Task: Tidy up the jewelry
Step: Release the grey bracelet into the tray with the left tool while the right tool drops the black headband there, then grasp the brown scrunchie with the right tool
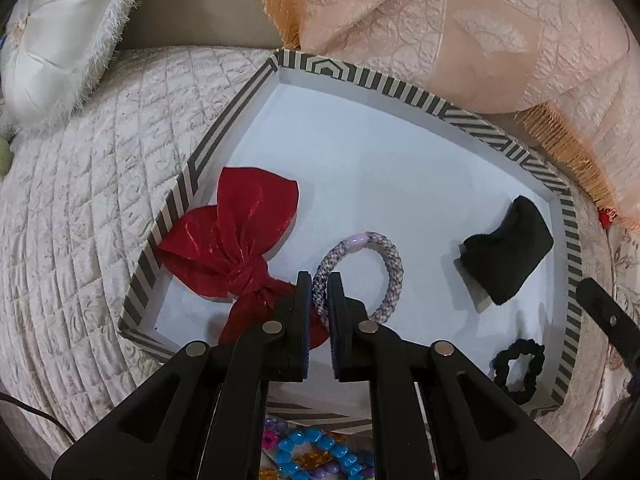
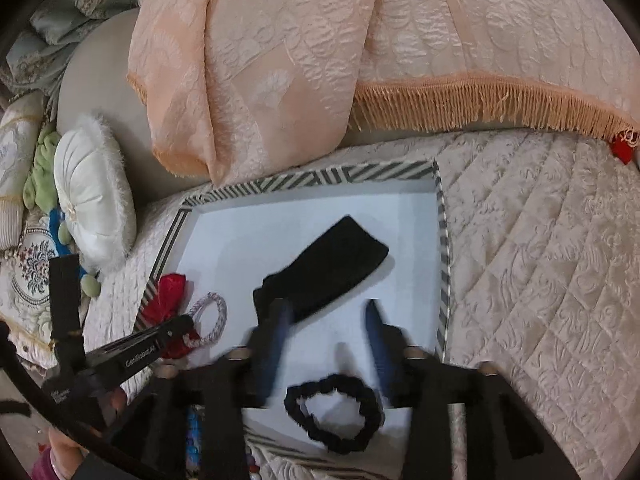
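Note:
A striped-rim tray (image 1: 256, 80) with a white floor lies on the bed. My left gripper (image 1: 320, 280) is shut on a purple-and-white braided hair tie (image 1: 390, 256) just above the tray floor, next to a red bow (image 1: 240, 236). A black folded pouch (image 1: 508, 248) lies at the tray's right, a black scrunchie (image 1: 518, 368) near its front corner. My right gripper (image 2: 328, 308) is open and blurred over the tray (image 2: 440, 216), its fingers either side of the space between the pouch (image 2: 332, 264) and the scrunchie (image 2: 336, 412). The left gripper (image 2: 188, 328), hair tie (image 2: 214, 312) and bow (image 2: 168, 292) show at left.
Loose blue and coloured beads (image 1: 308, 452) lie below the tray's near edge. A peach fringed bedspread (image 1: 460, 20) lies behind the tray, a white round cushion (image 1: 52, 40) at the left. Quilted bed cover (image 2: 540, 260) stretches right of the tray.

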Available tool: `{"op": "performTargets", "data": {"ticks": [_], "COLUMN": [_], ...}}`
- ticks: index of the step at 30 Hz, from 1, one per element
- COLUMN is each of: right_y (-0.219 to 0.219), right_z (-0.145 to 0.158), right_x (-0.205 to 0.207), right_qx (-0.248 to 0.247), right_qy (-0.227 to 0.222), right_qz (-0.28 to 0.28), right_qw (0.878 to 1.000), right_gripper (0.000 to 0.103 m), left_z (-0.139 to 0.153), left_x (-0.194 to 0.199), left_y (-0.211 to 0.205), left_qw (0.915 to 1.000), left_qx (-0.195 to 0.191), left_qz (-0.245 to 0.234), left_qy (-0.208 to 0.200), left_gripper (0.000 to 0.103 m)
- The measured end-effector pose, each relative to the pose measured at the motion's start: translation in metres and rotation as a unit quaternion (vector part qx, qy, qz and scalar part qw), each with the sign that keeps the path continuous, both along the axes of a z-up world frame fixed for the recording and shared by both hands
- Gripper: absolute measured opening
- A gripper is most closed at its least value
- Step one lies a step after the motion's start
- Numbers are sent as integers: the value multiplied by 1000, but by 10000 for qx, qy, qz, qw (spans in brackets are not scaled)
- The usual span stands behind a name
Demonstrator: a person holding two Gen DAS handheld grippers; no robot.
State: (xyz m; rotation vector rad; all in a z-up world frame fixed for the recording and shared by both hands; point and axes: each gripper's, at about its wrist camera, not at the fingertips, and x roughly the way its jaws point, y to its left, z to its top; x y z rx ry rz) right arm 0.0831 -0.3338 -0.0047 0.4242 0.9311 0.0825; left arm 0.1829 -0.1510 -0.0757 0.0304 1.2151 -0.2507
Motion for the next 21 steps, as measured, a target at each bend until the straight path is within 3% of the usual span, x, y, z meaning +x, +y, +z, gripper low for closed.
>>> {"op": "performTargets", "data": {"ticks": [1, 4, 5, 17, 21], "right_y": [1, 6, 8, 32, 46], "right_z": [-1, 2, 3, 26, 29], "right_x": [-2, -12, -16, -83, -103], "right_qx": [11, 37, 56, -53, -166], "right_qy": [17, 21, 19, -174, -166], "right_qz": [16, 74, 108, 394, 525], "right_qw": [10000, 10000, 9999, 9991, 9983], "right_gripper": [41, 41, 41, 43, 49], "left_z": [-1, 3, 4, 44, 56], "left_x": [-1, -6, -8, -57, -77], "left_y": [-1, -1, -1, 22, 48], "left_qw": [10000, 10000, 9999, 9985, 9989], "left_qx": [15, -4, -20, 145, -40], "left_qz": [-12, -49, -52, -184, -166], "left_qy": [2, -69, -91, -497, -436], "left_gripper": [13, 46, 49, 50, 50]}}
